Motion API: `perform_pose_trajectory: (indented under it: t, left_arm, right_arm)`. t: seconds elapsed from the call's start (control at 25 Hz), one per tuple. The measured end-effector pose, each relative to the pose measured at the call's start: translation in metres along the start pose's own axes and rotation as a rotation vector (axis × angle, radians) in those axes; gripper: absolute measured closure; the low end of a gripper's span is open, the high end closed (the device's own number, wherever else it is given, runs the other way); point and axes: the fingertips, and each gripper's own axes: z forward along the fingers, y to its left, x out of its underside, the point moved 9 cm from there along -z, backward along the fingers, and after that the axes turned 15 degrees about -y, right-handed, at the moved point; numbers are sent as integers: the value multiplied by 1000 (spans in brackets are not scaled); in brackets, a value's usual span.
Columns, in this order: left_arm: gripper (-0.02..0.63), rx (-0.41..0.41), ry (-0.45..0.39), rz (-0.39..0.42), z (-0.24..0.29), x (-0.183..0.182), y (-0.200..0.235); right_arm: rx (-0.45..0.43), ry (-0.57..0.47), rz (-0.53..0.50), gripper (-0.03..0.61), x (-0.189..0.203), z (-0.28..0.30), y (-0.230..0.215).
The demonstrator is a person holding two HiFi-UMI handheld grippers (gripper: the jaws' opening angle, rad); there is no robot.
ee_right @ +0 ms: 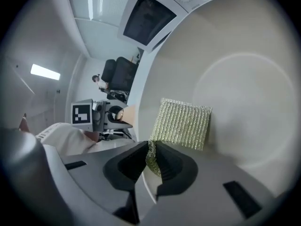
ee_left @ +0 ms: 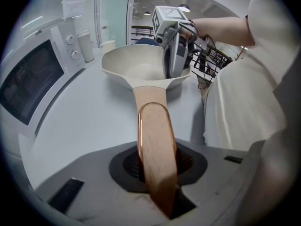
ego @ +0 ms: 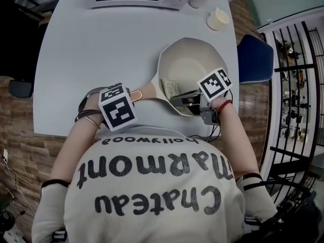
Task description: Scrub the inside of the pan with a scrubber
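Pinching together, right fingers (ee_right: 175, 167) hold scrubber (ee_right: 184, 124); left fingers (ee_left: 123, 166) clamp handle (ee_left: 155, 140).

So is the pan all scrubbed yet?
Not that I can tell. Ready: the left gripper clamps the pan handle, steadying the pan on the table, and the right gripper pinches the scrubber by one edge. In hand: the scrubber sits inside the pan, seemingly against its inner surface. Left: the scrubbing itself; the pan shows no suds or marks to tell how much is done.

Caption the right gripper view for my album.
Right tongs pinch a gold mesh scrubber inside the cream pan.
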Motion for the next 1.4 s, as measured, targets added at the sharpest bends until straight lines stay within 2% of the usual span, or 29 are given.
perform_pose_trajectory:
  t: [0.36, 0.56, 0.72, 1.0, 1.4]
  left_arm:
    - [503, 10, -2, 2, 2, -1, -5]
    - [503, 8, -3, 3, 3, -1, -3]
    - [503, 10, -4, 10, 4, -1, -2]
    - [502, 10, 0, 6, 8, -1, -2]
    - [502, 17, -5, 5, 6, 0, -3]
  right_arm:
    - [123, 113, -35, 525, 15, -8, -10]
    - [354, 238, -112, 525, 17, -14, -31]
    - [501, 332, -159, 525, 18, -24, -46]
    - [692, 512, -252, 525, 18, -43, -57]
    - [880, 578, -339, 525, 10, -86, -52]
